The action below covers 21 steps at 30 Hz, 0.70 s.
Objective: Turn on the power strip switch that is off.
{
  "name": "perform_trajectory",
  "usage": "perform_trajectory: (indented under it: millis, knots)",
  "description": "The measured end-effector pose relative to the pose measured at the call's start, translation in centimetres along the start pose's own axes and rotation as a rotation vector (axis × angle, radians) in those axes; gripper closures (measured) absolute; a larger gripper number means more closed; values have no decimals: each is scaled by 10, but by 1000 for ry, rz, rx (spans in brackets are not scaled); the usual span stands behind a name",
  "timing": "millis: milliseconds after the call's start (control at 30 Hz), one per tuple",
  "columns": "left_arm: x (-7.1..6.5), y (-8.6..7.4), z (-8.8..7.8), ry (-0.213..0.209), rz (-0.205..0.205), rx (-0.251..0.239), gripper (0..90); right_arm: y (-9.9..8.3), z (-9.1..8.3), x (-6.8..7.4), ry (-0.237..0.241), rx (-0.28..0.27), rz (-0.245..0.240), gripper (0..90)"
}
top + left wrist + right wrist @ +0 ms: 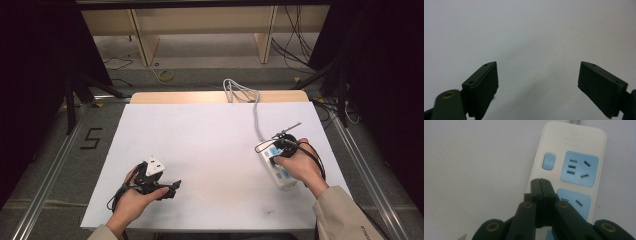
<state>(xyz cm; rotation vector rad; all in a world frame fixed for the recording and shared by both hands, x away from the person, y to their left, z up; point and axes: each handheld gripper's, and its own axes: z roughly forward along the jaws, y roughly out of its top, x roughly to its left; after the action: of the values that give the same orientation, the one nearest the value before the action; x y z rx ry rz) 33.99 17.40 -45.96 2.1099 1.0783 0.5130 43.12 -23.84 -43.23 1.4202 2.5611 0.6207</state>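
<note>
High view: the person's right hand holds the right gripper [278,150] over the near half of a white power strip [278,167] that lies on the right side of the white table [210,150], its grey cord [256,117] running off toward the far edge. The left gripper [170,187] rests low at the near left, well apart from the strip. No box, tray or other container stands on the table, so nothing is held in one.

Left gripper view: the 2 jaws stand wide apart with bare table between them; this gripper is idle.

Right gripper view: the jaws are pressed together with nothing between them, their tips over the strip's left edge just below the blue rocker switch [548,161]; a small red light [555,173] glows beside it. Whether the tips touch the strip cannot be told. 2 blue outlets [579,168] lie alongside.

The step in hand looks like working the switch with closed tips. The next move likely calls for a short advance onto the rocker and a firm press, without pushing the strip askew.
</note>
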Motion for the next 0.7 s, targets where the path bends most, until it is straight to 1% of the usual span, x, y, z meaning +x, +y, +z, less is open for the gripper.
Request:
perform_trajectory:
  millis: [367, 533, 700]
  knots:
    - [0, 0, 0, 2, 2, 0, 161, 0, 1, 0, -3, 2, 5, 900]
    - [0, 0, 0, 2, 1, 1, 161, 0, 1, -2, 7, 3, 19, 900]
    - [-1, 0, 0, 3, 2, 0, 162, 0, 2, 0, 1, 6, 15, 900]
